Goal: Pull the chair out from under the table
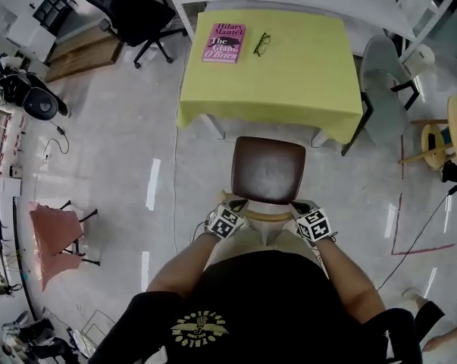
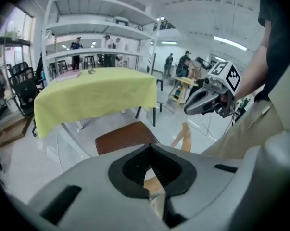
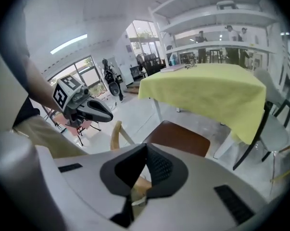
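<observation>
A chair with a brown seat (image 1: 267, 169) stands just in front of the table with the yellow cloth (image 1: 289, 82), its seat out from under the cloth's edge. Its curved wooden backrest (image 1: 264, 215) faces me. My left gripper (image 1: 236, 205) is shut on the backrest's left end, my right gripper (image 1: 298, 207) on its right end. In the left gripper view the jaws (image 2: 152, 150) meet with pale wood between them, above the seat (image 2: 123, 137). The right gripper view shows the same: jaws (image 3: 145, 150) closed on wood, seat (image 3: 178, 136) beyond.
A pink book (image 1: 223, 42) and glasses (image 1: 261, 44) lie on the table. A grey chair (image 1: 383, 82) stands at the table's right, wooden stools (image 1: 436, 139) further right. A black office chair (image 1: 133, 10) is at the back left, a pink seat (image 1: 54, 233) on the left.
</observation>
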Demonstrator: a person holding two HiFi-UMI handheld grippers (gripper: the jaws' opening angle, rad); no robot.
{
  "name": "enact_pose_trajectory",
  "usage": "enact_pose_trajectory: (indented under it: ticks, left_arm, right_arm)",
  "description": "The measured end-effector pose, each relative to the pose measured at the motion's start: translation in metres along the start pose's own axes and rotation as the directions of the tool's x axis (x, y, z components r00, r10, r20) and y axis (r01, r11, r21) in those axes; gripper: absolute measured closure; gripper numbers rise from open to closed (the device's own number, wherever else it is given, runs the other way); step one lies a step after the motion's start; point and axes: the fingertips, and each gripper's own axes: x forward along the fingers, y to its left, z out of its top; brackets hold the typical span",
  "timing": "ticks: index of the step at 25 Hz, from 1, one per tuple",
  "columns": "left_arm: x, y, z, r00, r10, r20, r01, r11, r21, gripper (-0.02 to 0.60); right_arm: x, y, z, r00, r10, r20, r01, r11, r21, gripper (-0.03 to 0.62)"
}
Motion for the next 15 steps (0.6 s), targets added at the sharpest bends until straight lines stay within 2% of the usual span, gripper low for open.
enact_pose_trajectory:
  ticks: [3, 6, 11, 15]
  left_arm:
    - [-0.017, 0.005, 0.039, 0.991, 0.029, 0.130, -0.020, 0.997, -0.076, 0.572]
    - [-0.039, 0.017, 0.077, 0.969, 0.070, 0.238, -0.048, 0.994, -0.099, 0.572]
    - [-0.068, 0.021, 0.132, 0.931, 0.081, 0.357, -0.046, 0.993, -0.108, 0.572]
    - [-0.095, 0.030, 0.165, 0.899, 0.105, 0.426, -0.054, 0.990, -0.130, 0.572]
  right_arm:
    - [-0.014, -0.002, 0.025, 0.997, -0.016, 0.072, 0.016, 1.000, -0.003, 0.583]
    - [-0.026, 0.002, 0.062, 0.986, -0.021, 0.166, 0.022, 1.000, -0.005, 0.583]
    - [-0.051, -0.001, 0.112, 0.958, -0.050, 0.281, 0.042, 0.999, 0.031, 0.583]
    - [-0.073, -0.003, 0.159, 0.922, -0.064, 0.382, 0.050, 0.998, 0.044, 0.583]
